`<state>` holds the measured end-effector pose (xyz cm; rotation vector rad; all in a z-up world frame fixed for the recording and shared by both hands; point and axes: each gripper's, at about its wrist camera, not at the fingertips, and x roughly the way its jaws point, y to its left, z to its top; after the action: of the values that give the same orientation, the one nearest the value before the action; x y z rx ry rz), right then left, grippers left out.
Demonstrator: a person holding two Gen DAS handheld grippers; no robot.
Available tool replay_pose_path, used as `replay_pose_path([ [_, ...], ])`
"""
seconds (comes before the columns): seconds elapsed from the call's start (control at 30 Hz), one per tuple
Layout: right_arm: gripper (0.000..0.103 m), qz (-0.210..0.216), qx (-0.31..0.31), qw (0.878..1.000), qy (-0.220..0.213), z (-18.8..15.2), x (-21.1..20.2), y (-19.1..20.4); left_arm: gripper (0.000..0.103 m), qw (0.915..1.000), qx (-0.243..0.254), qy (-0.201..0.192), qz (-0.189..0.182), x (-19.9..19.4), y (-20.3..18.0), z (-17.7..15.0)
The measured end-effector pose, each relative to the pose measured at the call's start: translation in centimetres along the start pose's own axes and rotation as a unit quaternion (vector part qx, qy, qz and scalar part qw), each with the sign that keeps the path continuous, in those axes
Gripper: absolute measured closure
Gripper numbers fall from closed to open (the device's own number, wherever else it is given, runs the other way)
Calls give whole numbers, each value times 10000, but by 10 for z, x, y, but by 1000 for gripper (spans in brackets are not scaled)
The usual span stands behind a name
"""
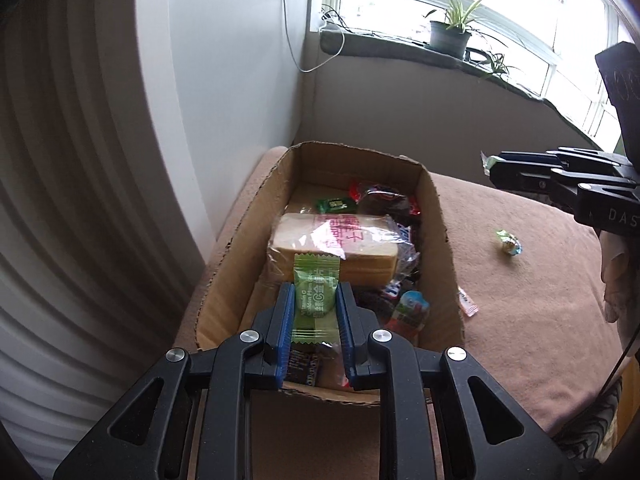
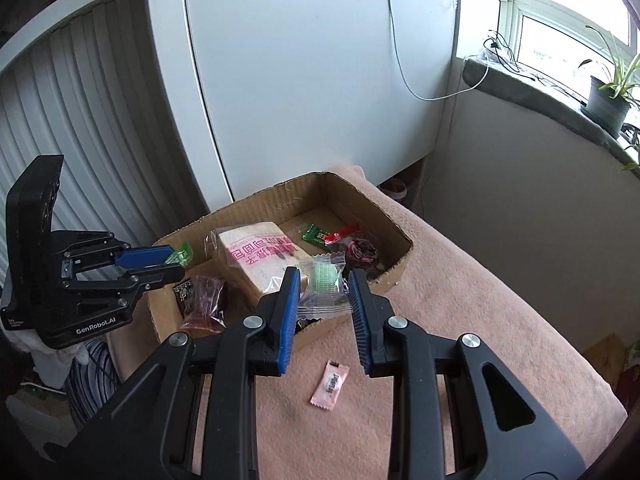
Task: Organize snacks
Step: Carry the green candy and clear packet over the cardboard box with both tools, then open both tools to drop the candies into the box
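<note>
My left gripper (image 1: 316,300) is shut on a green plum candy packet (image 1: 316,280), held over the near end of an open cardboard box (image 1: 436,216). Inside the box lie a wrapped bread pack (image 1: 340,240) and several small snack packets. In the right wrist view, my right gripper (image 2: 325,280) is shut on a clear packet with a green round sweet (image 2: 324,292), above the box's near rim (image 2: 276,192). The left gripper (image 2: 176,260) shows there at the left, over the box. The right gripper (image 1: 494,166) hangs at the far right of the left wrist view, above the blanket.
The box sits on a pinkish-brown blanket (image 2: 460,320). A pink sachet (image 2: 331,384) and a foil-wrapped sweet (image 1: 509,242) lie loose on it. A white panel (image 2: 300,80) stands behind the box, and a window sill holds a potted plant (image 1: 450,34).
</note>
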<state>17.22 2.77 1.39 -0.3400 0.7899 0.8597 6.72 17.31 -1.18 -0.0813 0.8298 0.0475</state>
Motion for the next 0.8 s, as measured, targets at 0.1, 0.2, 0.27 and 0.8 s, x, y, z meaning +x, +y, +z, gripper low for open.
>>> replay_pose_path([
  [0.1, 77, 111, 51, 9998, 145, 6, 21, 1, 84, 10000, -1, 41, 72, 2, 5, 2],
  [0.2, 77, 191, 78, 9994, 260, 9, 35, 3, 84, 9999, 44, 37, 122, 2, 7, 3],
  [0.27, 77, 258, 103, 9991, 329, 9, 42, 4, 84, 9999, 64, 27, 141, 2, 7, 4],
  [0.8, 31, 192, 360, 9992, 30, 8, 6, -7, 60, 9997, 163, -91, 124, -11, -8, 4],
])
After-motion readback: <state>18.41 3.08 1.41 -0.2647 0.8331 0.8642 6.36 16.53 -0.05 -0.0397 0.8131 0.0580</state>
